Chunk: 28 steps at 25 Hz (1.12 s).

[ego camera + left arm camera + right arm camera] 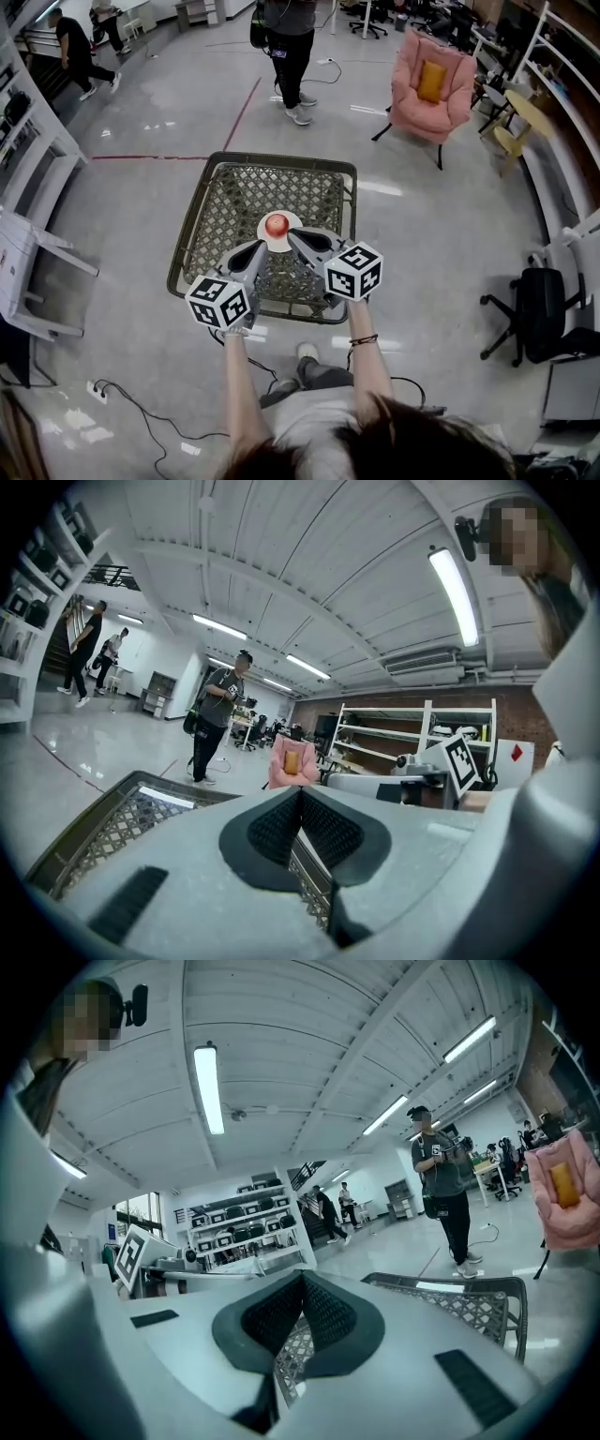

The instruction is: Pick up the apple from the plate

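Both forearms reached straight out from the body, side by side, each holding a tool roughly level and aimed at the worktop (225,202). The left tool (254,251) and right tool (296,236) angled in toward each other, so their tips ended up close on either side of the apple (277,225). The apple sat on a white plate (265,236) near the worktop's near edge, just ahead of and between the two tips. Whether either tip touched the plate couldn't be made out from the head view.

Both tools had their jaws pressed together at the tips with nothing between them; each gripper view showed that plainly.

The hands themselves were mostly hidden behind the marker cubes, left cube (219,302) and right cube (353,270), with only the wrists and a bracelet (364,339) showing. The tools covered the plate's near side and part of the worktop's front edge. The gripper views only looked over the lattice top and out into the room, so the apple stayed out of their sight.
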Each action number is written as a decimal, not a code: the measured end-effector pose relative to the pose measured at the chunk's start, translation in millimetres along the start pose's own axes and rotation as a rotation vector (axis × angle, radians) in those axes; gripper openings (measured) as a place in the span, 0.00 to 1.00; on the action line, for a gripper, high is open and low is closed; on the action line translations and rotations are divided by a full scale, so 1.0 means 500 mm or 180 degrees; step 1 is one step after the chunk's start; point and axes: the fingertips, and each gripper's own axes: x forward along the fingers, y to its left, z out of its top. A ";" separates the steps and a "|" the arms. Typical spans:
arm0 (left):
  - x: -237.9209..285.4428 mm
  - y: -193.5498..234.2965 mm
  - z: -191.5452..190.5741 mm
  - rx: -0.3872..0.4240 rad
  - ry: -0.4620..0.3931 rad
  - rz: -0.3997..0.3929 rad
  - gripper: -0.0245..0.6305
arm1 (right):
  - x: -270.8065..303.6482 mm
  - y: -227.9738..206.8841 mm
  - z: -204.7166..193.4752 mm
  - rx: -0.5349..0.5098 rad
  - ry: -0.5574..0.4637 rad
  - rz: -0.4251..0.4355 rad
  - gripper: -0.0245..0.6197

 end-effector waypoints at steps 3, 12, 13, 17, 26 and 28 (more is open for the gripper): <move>0.011 0.005 0.001 -0.0003 -0.0017 0.0027 0.05 | 0.006 -0.011 -0.004 0.0001 0.0029 0.0018 0.05; 0.042 0.016 -0.009 -0.0007 0.0018 0.0059 0.05 | 0.017 -0.046 -0.007 0.0017 0.0073 0.0022 0.05; 0.043 0.018 -0.010 -0.0009 0.0018 0.0063 0.05 | 0.018 -0.048 -0.007 0.0018 0.0072 0.0019 0.05; 0.053 0.027 -0.010 -0.0013 0.0049 0.0053 0.05 | 0.025 -0.060 -0.005 0.0042 0.0067 -0.0015 0.05; 0.062 0.066 -0.028 -0.0067 0.0194 0.0038 0.05 | 0.066 -0.077 -0.019 0.0153 0.0097 -0.0113 0.05; 0.065 0.077 -0.028 -0.0070 0.0236 0.0021 0.05 | 0.079 -0.081 -0.019 0.0165 0.0106 -0.0136 0.05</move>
